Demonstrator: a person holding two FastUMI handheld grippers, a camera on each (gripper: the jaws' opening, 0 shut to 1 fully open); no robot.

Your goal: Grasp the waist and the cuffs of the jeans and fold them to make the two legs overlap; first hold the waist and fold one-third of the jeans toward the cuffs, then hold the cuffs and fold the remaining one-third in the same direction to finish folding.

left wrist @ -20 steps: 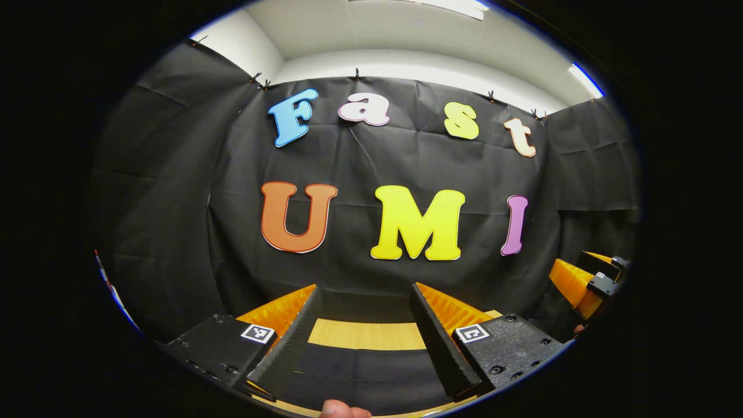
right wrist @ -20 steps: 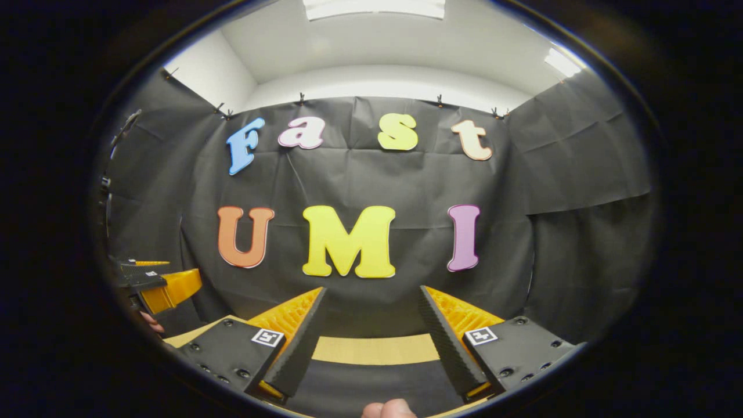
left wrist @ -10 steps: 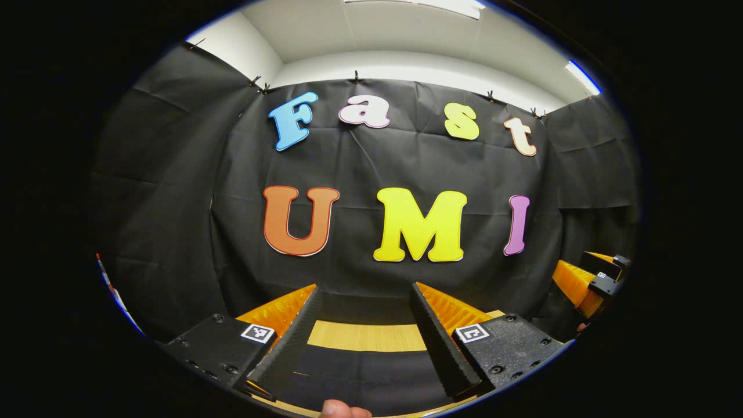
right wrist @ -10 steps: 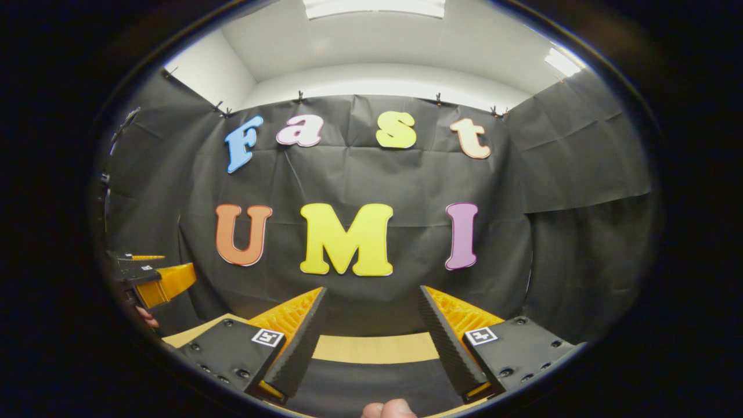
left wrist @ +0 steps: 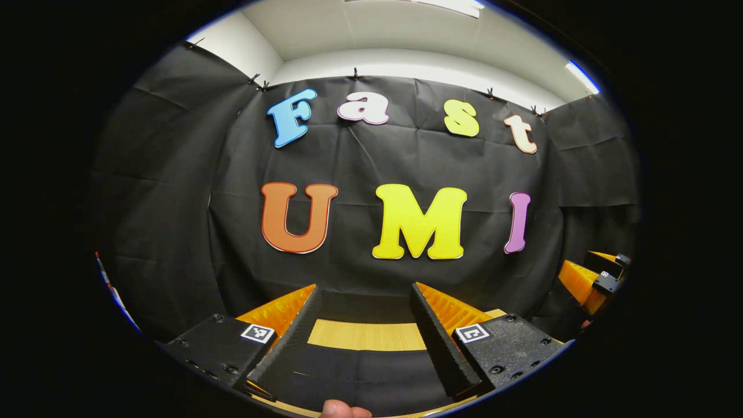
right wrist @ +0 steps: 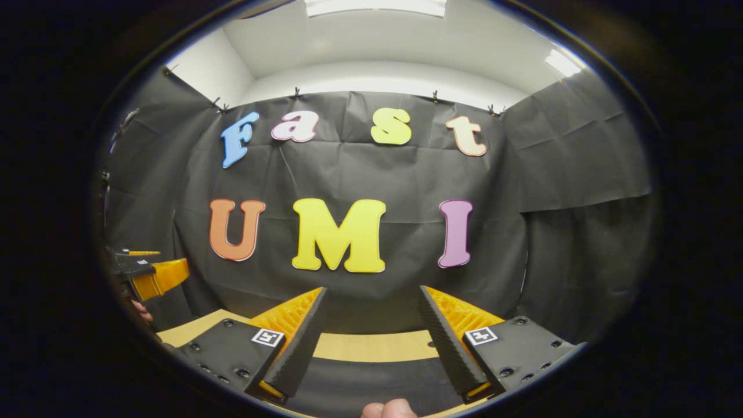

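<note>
Against the black cloth wall, the left gripper view shows the left gripper (left wrist: 363, 316) spread empty above the tabletop (left wrist: 365, 335), where dark fabric, likely the soft, heavy jeans (left wrist: 360, 377), lies; the right gripper view shows the right gripper (right wrist: 371, 319) likewise spread, so grasp waist and cuffs.

Bright ceiling strip lights (right wrist: 374, 7), sharp w/ fisheye warp.
</note>
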